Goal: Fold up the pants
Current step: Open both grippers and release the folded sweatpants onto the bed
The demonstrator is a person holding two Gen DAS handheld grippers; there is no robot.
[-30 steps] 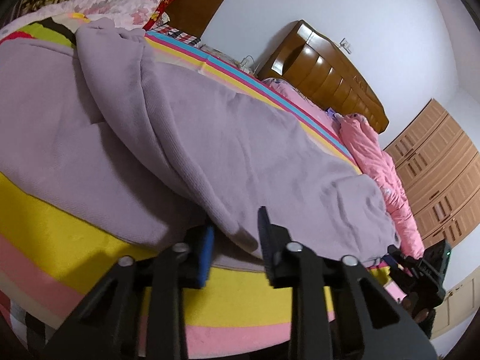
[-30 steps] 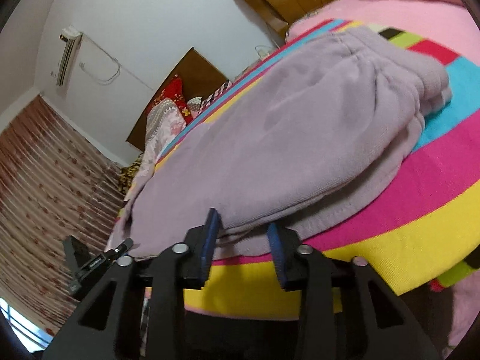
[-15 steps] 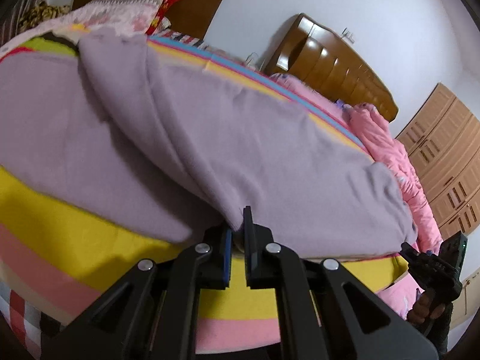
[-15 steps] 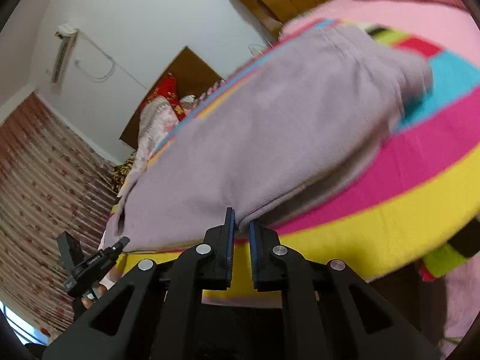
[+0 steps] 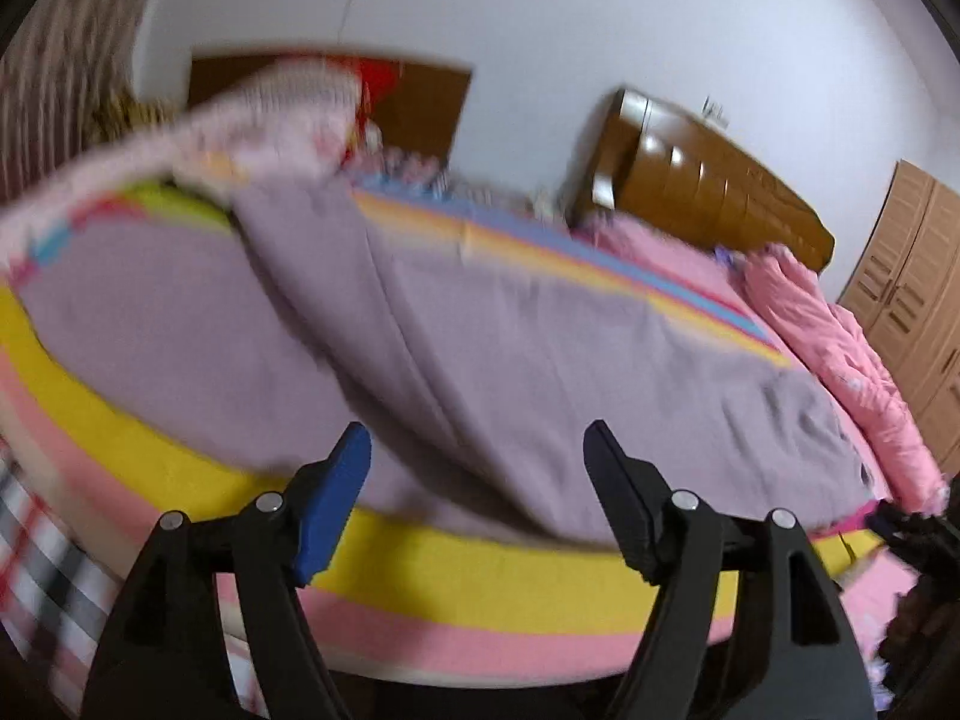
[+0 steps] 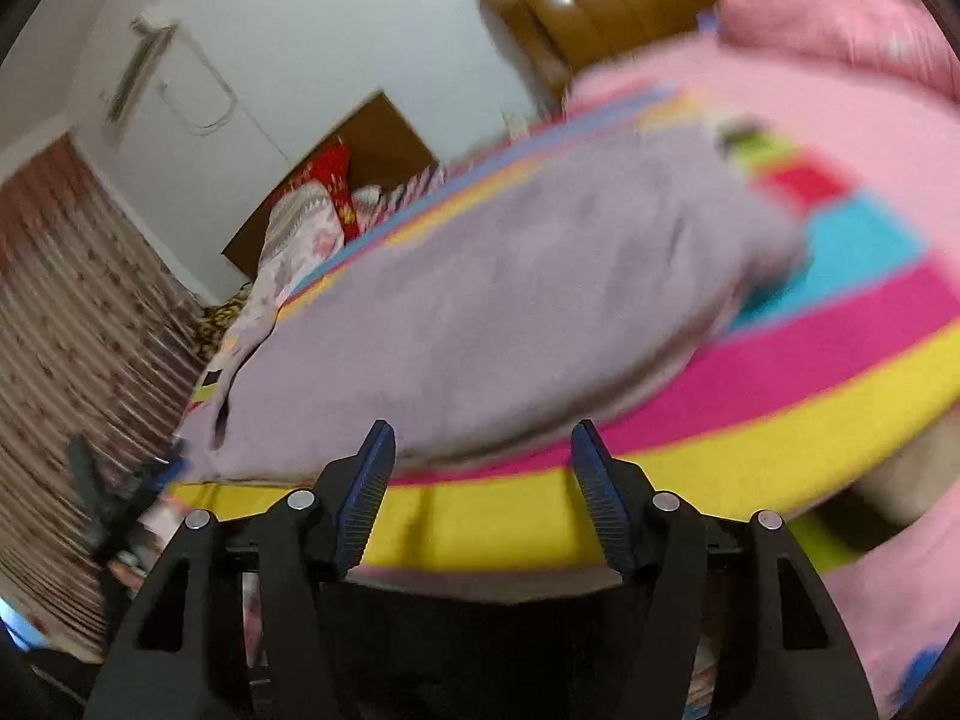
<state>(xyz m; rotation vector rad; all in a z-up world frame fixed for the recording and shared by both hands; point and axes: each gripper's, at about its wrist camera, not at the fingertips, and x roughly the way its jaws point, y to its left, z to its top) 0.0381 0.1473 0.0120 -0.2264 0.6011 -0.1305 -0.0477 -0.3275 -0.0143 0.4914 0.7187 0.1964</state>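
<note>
The lilac pants [image 5: 480, 336] lie spread on the striped blanket [image 5: 480, 570] on the bed, one leg folded over the other. They also show in the right wrist view [image 6: 510, 312]. My left gripper [image 5: 477, 456] is open and empty, just in front of the pants' near edge. My right gripper [image 6: 480, 450] is open and empty, just in front of the near edge at the other end. Both views are blurred by motion. The right gripper shows at the far right of the left wrist view [image 5: 912, 534].
A pink quilt [image 5: 840, 348] lies along the far right of the bed by the wooden headboard [image 5: 708, 192]. Patterned pillows [image 5: 282, 114] sit at the far left. Wooden wardrobes [image 5: 912, 288] stand at right. A striped curtain [image 6: 72, 312] hangs at left in the right wrist view.
Both grippers were shut on the pants' near edge half a second ago. Now both are open and have let go, pulled back a little from the fabric.
</note>
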